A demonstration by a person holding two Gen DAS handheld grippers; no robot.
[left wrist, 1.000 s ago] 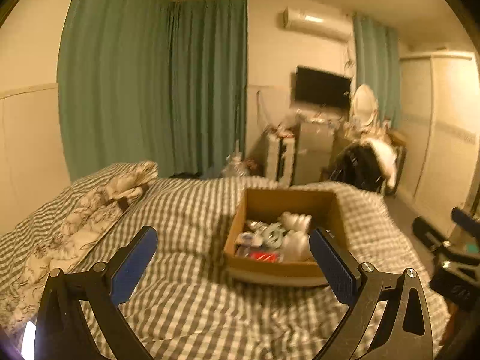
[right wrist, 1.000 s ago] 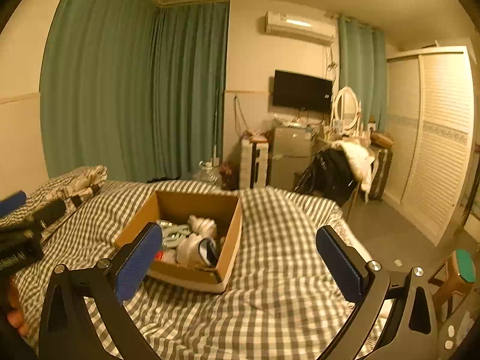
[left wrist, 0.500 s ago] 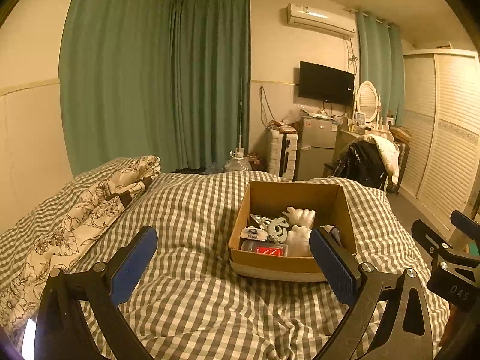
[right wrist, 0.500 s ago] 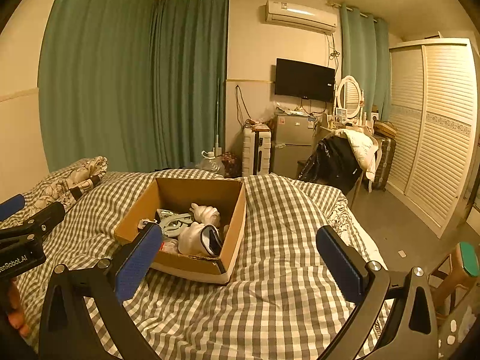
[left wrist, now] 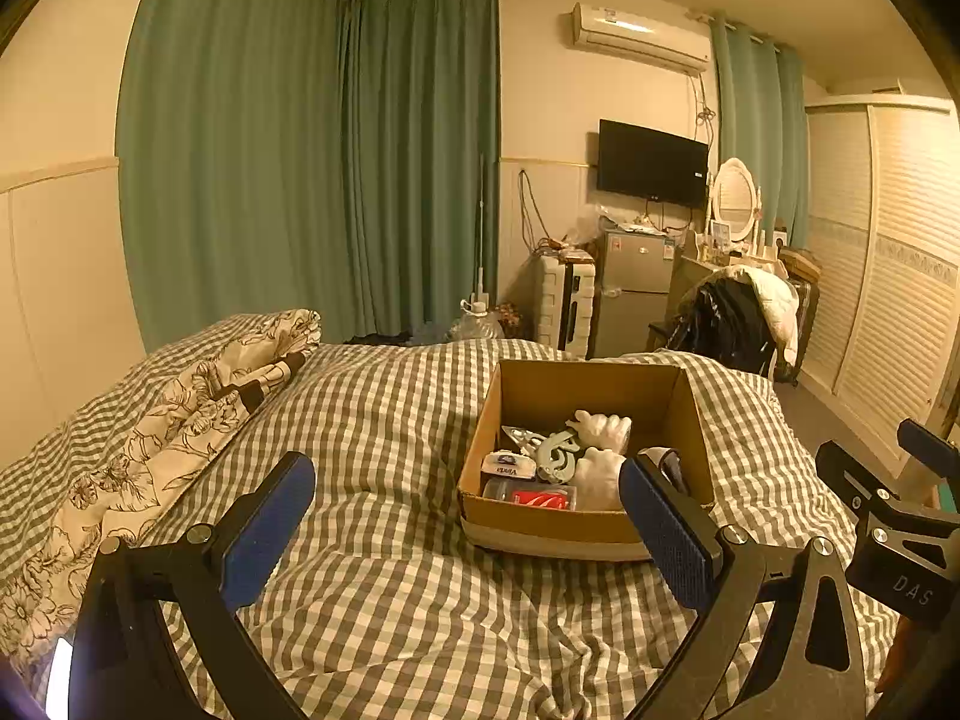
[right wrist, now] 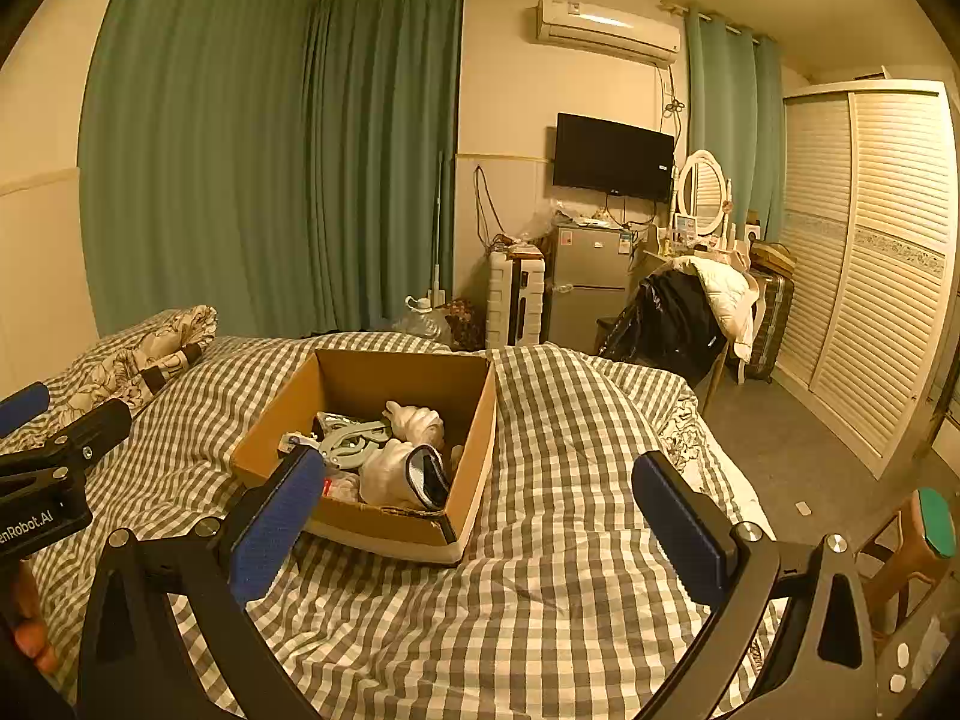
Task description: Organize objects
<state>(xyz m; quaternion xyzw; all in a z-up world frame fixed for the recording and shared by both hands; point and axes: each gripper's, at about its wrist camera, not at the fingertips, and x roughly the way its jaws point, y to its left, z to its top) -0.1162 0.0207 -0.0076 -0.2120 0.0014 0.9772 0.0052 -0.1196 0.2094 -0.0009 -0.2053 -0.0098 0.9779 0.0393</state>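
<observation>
An open cardboard box (left wrist: 543,525) stands on a grey checked bed (left wrist: 384,420); it also shows in the right wrist view (right wrist: 480,432). Inside lie white plush pieces (left wrist: 602,429), a pale green curved piece (left wrist: 555,459), a red can (left wrist: 540,500) and a small white pack (left wrist: 509,466). My left gripper (left wrist: 468,531) is open and empty, held above the bed in front of the box. My right gripper (right wrist: 477,519) is open and empty, just right of the box's near corner. Each gripper shows at the edge of the other's view.
A flowered pillow (left wrist: 180,414) lies at the bed's left. Green curtains (left wrist: 312,168) hang behind. A small fridge (left wrist: 636,288), a chair with clothes (left wrist: 738,318), a wall TV (left wrist: 651,163) and a louvred wardrobe (right wrist: 870,252) stand beyond the bed. A stool (right wrist: 924,540) is at the right.
Both views have steadied and dropped slightly, so the box sits lower and nearer in frame. Both grippers stay open and empty.
</observation>
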